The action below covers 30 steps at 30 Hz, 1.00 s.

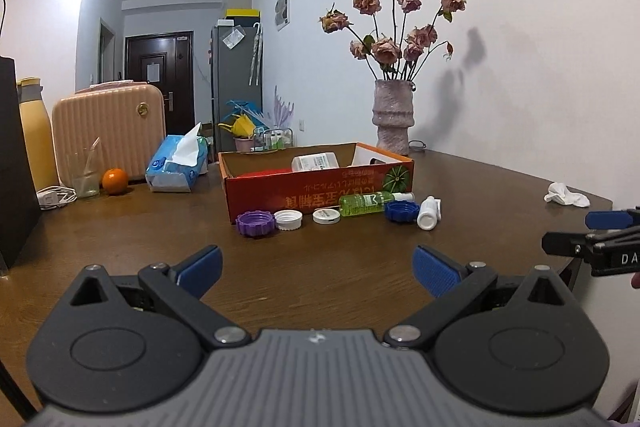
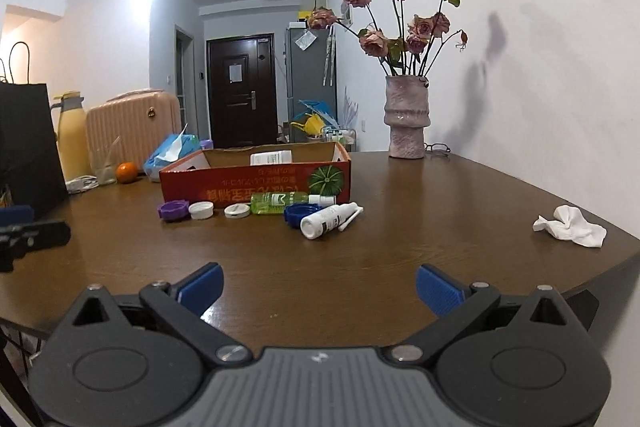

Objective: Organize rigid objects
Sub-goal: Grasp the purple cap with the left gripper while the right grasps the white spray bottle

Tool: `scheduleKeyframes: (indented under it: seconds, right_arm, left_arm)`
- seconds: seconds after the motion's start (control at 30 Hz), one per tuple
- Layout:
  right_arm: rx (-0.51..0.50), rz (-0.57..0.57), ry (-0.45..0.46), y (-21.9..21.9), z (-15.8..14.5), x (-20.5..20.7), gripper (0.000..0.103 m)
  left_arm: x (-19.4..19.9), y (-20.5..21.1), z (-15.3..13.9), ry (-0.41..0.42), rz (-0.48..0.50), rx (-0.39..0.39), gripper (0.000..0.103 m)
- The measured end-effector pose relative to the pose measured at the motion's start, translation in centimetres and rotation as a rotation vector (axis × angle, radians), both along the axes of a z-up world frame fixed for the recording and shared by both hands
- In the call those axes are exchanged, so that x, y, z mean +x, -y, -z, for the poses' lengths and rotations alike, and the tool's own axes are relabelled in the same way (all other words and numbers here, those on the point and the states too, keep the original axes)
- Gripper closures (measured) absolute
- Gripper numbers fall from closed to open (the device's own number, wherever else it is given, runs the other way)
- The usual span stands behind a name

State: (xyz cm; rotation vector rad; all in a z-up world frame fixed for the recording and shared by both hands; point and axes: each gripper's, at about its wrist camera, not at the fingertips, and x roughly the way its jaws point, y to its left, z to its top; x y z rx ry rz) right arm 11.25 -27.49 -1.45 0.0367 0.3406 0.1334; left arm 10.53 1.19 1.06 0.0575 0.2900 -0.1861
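A red cardboard box (image 1: 316, 193) (image 2: 256, 183) stands on the brown table, with a white packet (image 1: 315, 162) inside. In front of it lie a purple cap (image 1: 256, 223) (image 2: 173, 211), a white cap (image 1: 289, 219) (image 2: 201, 210), a flat white lid (image 1: 327, 215) (image 2: 237, 210), a green bottle (image 1: 370, 203) (image 2: 280, 203), a blue cap (image 1: 401, 211) (image 2: 298, 213) and a white spray bottle (image 1: 428, 213) (image 2: 330, 220). My left gripper (image 1: 318, 269) and right gripper (image 2: 320, 289) are both open and empty, well short of the items.
A vase of dried roses (image 1: 394, 115) (image 2: 407, 117) stands at the back. A crumpled tissue (image 1: 566, 195) (image 2: 570, 230) lies right. At left are a tissue pack (image 1: 176, 163), an orange (image 1: 115, 181), a glass (image 1: 85, 175), a yellow flask (image 1: 36, 135) and a black bag (image 2: 28, 143).
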Motion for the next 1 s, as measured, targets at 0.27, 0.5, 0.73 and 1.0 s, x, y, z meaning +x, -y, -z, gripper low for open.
scheduleKeyframes:
  seconds: [0.27,0.5,0.73,1.0]
  right_arm:
    - [0.002,-0.03,-0.057,-0.8,0.2,4.7,0.004]
    - [0.016,-0.076,-0.078,-2.5,-0.2,11.1,0.01]
    - [-0.023,-0.096,-0.083,-3.0,-0.6,18.4,0.012]
    - [0.034,0.022,-0.195,-0.7,0.8,25.8,0.038]
  left_arm:
    - [4.9,-1.2,0.5,-0.068,-0.065,0.015,0.0]
    - [13.2,-3.1,0.0,-0.144,-0.11,0.003,0.0]
    - [21.6,-3.7,1.0,-0.221,-0.083,0.033,0.001]
    - [26.8,-3.6,3.0,-0.265,-0.055,0.048,0.028]
